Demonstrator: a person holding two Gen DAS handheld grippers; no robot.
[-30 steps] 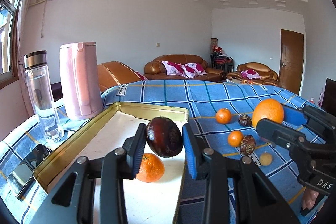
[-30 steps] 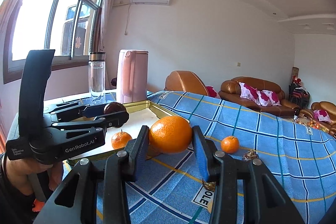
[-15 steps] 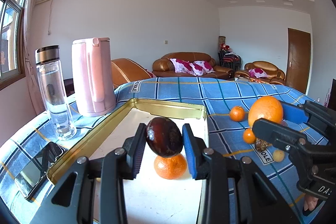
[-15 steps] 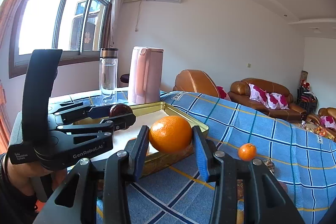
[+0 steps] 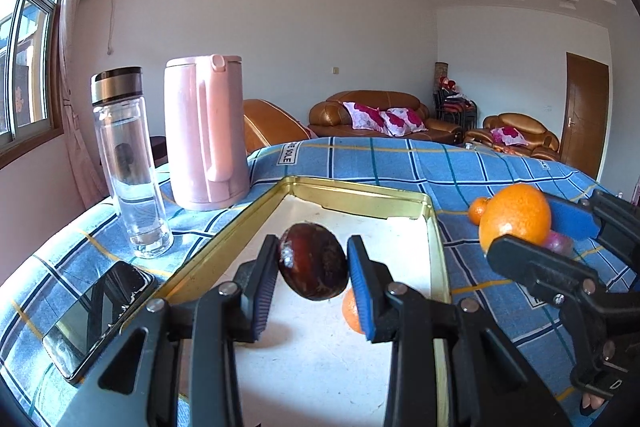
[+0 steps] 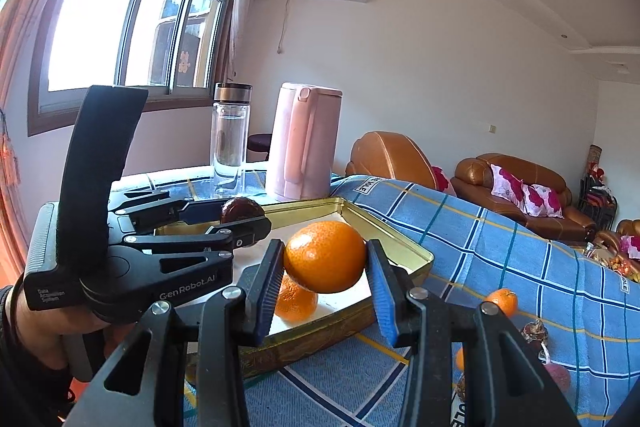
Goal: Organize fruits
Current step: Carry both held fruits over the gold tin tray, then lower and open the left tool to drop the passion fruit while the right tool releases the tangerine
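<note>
A: So, how far along?
B: One small orange (image 5: pixel 351 309) lies in the tray (image 5: pixel 360 195) beneath the left tongs (image 5: pixel 313 269), which grip a dark fruit (image 5: pixel 313 261).
A: And the right tongs (image 6: pixel 325 269)?
B: Clamped on a big orange (image 6: pixel 325 256); more fruit (image 6: pixel 505 301) waits beyond them.

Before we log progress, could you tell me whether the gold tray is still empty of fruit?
No, a small orange already lies on the white floor of the gold tray.

Bare tray floor (image 5: pixel 320 367) beyond mandarin (image 5: pixel 350 309)

Bright daylight, blown-out window (image 6: pixel 120 23) glare, sharp focus, fisheye-bent edges, dark corners.
</note>
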